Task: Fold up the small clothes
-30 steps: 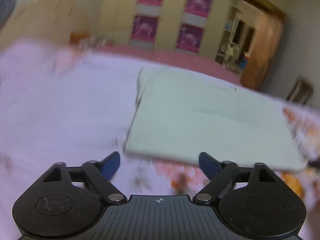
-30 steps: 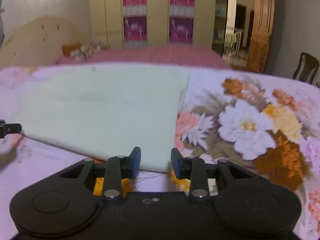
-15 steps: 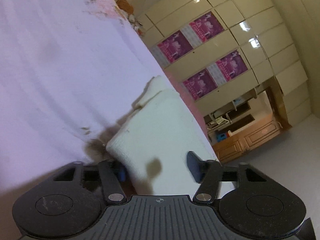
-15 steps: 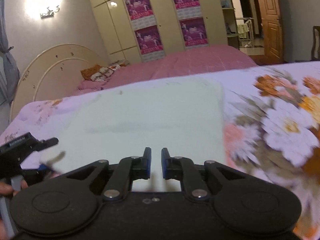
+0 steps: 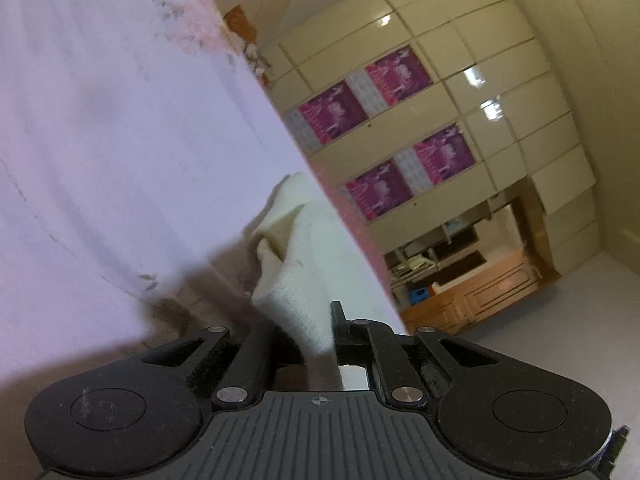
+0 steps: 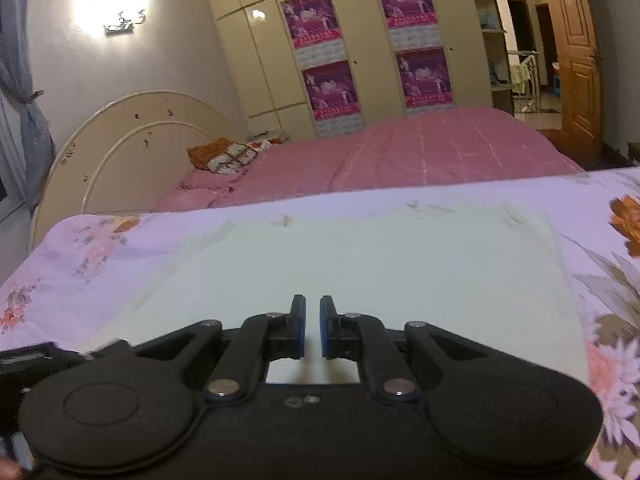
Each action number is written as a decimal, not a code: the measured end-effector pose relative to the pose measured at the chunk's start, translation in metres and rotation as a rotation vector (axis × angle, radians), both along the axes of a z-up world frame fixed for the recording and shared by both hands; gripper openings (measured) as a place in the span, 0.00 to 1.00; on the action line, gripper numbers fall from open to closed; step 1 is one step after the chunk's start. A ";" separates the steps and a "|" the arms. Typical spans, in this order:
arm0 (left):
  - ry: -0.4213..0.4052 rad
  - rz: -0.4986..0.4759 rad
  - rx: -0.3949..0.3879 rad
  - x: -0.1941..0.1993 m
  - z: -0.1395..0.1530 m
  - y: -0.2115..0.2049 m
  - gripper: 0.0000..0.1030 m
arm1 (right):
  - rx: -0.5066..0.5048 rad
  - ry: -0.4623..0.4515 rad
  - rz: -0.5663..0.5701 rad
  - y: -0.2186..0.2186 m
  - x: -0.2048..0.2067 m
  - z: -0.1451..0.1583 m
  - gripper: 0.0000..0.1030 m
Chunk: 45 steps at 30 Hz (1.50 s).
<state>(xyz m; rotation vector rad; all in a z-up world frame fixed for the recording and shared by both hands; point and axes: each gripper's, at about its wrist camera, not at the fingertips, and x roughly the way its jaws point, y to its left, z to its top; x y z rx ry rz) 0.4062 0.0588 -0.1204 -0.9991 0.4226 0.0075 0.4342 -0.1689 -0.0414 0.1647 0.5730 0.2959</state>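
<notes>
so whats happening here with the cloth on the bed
A person with a tool in each hand is folding a pale cloth spread on a floral sheet. The left tool is shut on a corner of the cloth, which bunches up just ahead of it. The right tool is at the cloth's near edge, nearly closed, a narrow gap showing; whether it grips the cloth is unclear. Most of the cloth lies flat.

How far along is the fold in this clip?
Early. Done: the pale green cloth lies spread flat on the floral bedsheet. In hand: the left hand-held gripper has closed on a cloth corner, which bunches up off the sheet. The right hand-held gripper sits at the near edge, jaws nearly together; whether it grips is unclear. Left: carrying the edge over and flattening.
</notes>
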 end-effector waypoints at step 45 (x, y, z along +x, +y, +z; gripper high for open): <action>0.073 -0.642 0.609 0.082 0.121 -0.212 0.07 | 0.451 0.078 -0.362 -0.200 -0.042 0.008 0.22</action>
